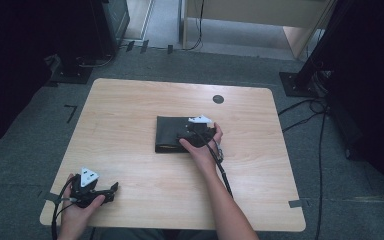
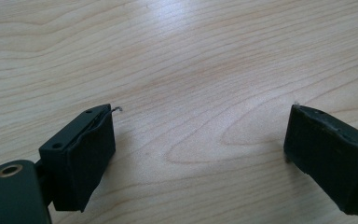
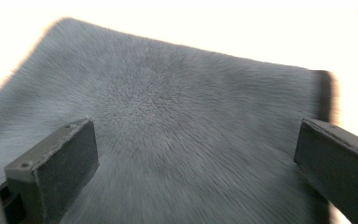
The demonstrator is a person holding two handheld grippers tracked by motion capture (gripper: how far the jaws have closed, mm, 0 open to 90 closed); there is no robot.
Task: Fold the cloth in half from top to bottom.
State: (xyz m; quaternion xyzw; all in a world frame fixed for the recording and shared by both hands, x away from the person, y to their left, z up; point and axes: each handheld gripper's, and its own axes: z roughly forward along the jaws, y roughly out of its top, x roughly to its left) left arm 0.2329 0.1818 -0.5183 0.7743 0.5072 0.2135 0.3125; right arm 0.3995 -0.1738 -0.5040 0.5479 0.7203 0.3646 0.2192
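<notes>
We note the dark folded cloth (image 1: 172, 134) mid-table, long axis running left-right. Our right gripper (image 1: 200, 131) hovers over its right end, jaws spread, nothing held. Our left gripper (image 1: 92, 190) rests well apart at the near-left corner, jaws released.
</notes>
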